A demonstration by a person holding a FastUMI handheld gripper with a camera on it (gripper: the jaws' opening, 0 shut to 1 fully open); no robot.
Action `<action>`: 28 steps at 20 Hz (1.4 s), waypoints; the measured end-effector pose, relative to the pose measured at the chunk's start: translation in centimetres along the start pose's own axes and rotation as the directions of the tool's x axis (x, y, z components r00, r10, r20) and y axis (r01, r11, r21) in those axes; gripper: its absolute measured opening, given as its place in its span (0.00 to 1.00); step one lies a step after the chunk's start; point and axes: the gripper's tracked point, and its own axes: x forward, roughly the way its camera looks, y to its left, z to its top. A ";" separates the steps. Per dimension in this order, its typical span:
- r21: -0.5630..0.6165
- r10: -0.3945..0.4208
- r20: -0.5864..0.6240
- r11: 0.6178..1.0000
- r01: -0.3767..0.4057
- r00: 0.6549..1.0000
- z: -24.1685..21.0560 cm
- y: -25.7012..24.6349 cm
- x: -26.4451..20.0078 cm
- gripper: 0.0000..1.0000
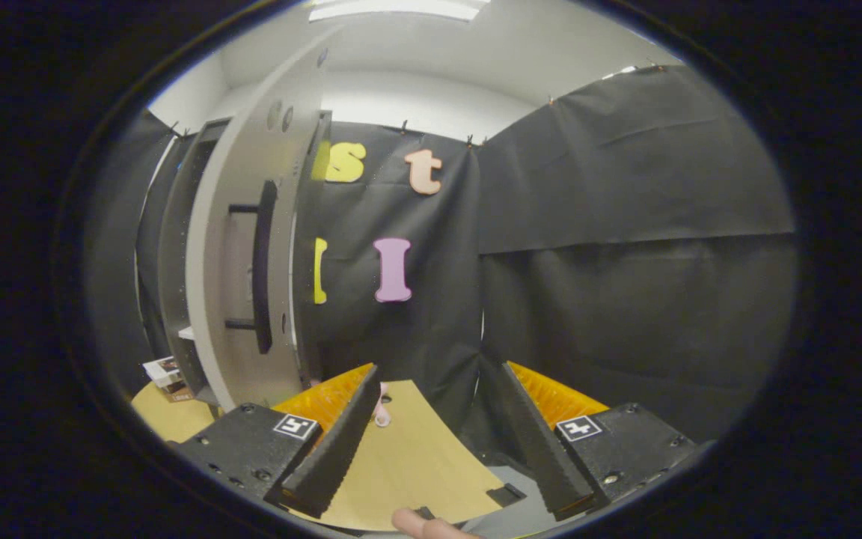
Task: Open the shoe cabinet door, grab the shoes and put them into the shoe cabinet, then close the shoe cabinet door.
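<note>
The grey shoe cabinet (176,247) stands to the left, beyond the fingers. Its door (244,247) is swung open toward me and carries a long dark vertical handle (263,266). My gripper (431,442) is open, and nothing sits between its fingers. It hangs over a light wooden tabletop (416,457), to the right of the door. A small pink thing (382,414), possibly part of a shoe, peeks out just past the left finger (341,442); I cannot tell what it is.
Black cloth walls close the booth ahead and to the right. A small printed box (164,372) lies on the table by the cabinet's foot. A fingertip of a person's hand (420,524) shows below, between the gripper's fingers.
</note>
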 end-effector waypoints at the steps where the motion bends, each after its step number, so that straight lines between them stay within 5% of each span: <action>1: -0.005 0.007 -0.034 1.000 -0.007 0.999 -1.2 0.4 1.1 1.00; 12: 0.014 0.160 -0.102 0.987 -0.159 0.982 -4.6 7.7 4.2 1.00; 22: 0.025 0.127 -0.071 0.992 -0.125 0.989 -4.9 9.5 4.5 0.95; 28: 0.020 0.187 -0.065 0.982 -0.186 0.980 -5.2 14.5 3.1 0.95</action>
